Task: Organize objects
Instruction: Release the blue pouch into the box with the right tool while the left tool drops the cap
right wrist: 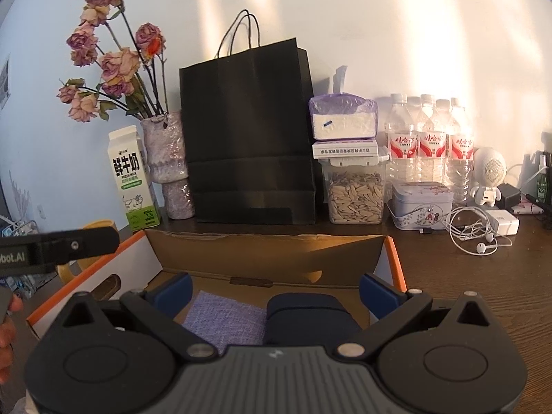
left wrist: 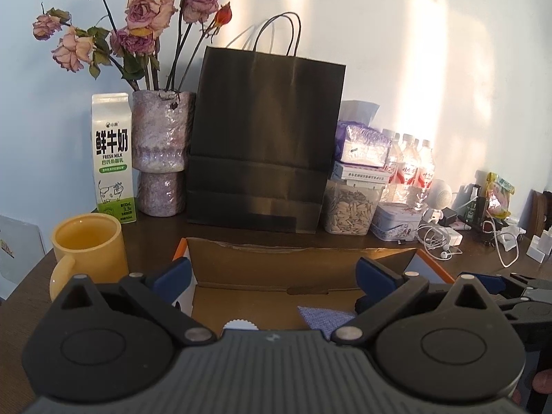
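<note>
Dark wooden table (right wrist: pixel 483 276) against a sunlit white wall, crowded along the back: milk carton (left wrist: pixel 112 158), vase of dried roses (left wrist: pixel 162 151), black paper bag (left wrist: pixel 262 138), seed jar (right wrist: pixel 355 196), water bottles (right wrist: pixel 427 145). Open cardboard box (right wrist: pixel 269 255) in front, holding purple cloth (right wrist: pixel 224 321) and dark blue pouch (right wrist: pixel 307 317). Left gripper (left wrist: pixel 272 276) and right gripper (right wrist: pixel 274 289) over the box, fingers spread wide, grasping nothing. Yellow mug (left wrist: pixel 89 245) just left of the box.

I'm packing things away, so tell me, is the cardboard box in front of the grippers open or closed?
Open. The cardboard box has its flaps up, showing a purple cloth and dark blue pouch inside.
</note>
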{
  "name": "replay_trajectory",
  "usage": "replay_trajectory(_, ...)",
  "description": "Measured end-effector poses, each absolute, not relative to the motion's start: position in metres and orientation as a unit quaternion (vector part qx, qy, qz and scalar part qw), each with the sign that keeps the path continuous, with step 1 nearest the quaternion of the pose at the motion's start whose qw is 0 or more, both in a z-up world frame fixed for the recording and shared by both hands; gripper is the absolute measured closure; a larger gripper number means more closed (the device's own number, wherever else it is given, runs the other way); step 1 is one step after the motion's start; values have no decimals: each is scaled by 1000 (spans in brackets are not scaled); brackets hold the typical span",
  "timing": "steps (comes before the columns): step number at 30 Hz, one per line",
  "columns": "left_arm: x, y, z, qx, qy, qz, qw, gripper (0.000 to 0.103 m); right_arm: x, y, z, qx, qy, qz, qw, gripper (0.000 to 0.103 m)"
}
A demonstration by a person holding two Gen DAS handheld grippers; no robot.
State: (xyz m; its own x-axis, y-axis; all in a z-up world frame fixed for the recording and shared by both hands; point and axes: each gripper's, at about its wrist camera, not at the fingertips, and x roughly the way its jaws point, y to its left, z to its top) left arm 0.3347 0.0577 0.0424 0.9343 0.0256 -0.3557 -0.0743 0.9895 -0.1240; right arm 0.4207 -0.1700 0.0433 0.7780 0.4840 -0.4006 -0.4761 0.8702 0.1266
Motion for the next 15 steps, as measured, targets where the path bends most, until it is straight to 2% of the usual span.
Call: replay_trajectory(15,280,55,60,-70,151,34,986,0,373,-175,57,-13,190,253,949,0)
